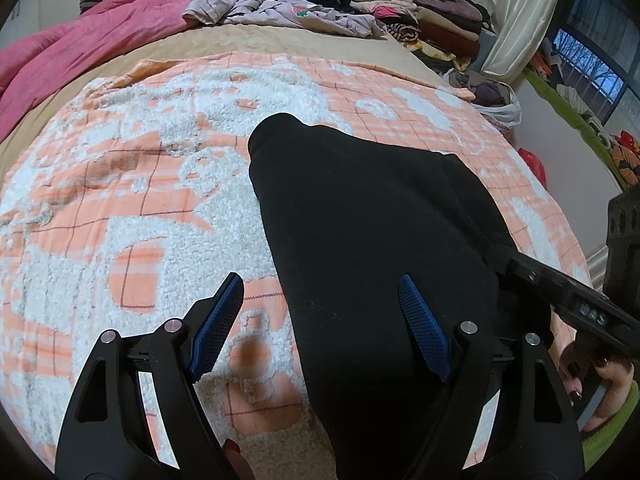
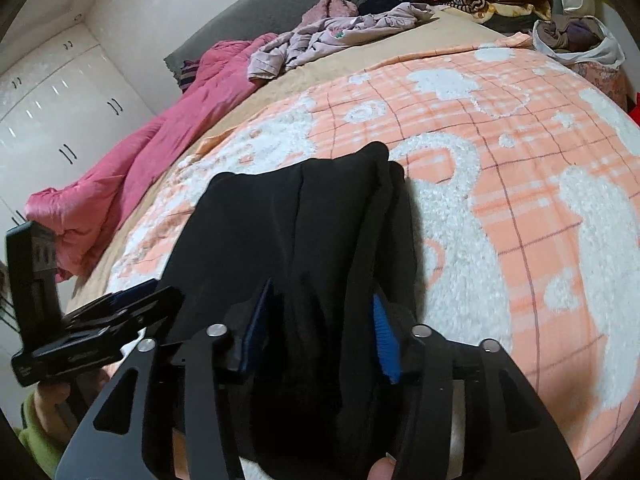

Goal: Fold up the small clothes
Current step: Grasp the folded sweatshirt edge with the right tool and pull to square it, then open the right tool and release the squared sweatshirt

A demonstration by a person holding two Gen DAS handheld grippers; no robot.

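Note:
A black garment [image 1: 360, 240] lies lengthwise on the orange and white blanket [image 1: 120, 200], folded into a long strip. My left gripper [image 1: 320, 300] is open above its near left edge; its right pad [image 1: 424, 332] is over the cloth and its left pad [image 1: 218, 328] is over the blanket. In the right wrist view the same black garment [image 2: 304, 220] runs away from me, and my right gripper [image 2: 324, 312] has its jaws apart with a bunched fold of the cloth between the blue pads [image 2: 384, 336]. The right gripper also shows at the right of the left wrist view [image 1: 560, 292].
A pink quilt [image 1: 80, 40] lies along the far left of the bed. Loose lilac clothes [image 1: 280, 8] and a stack of folded clothes [image 1: 420, 12] sit at the far end. A bag of clothes [image 2: 576, 40] stands by the far right corner. White wardrobes [image 2: 52, 92] line the left wall.

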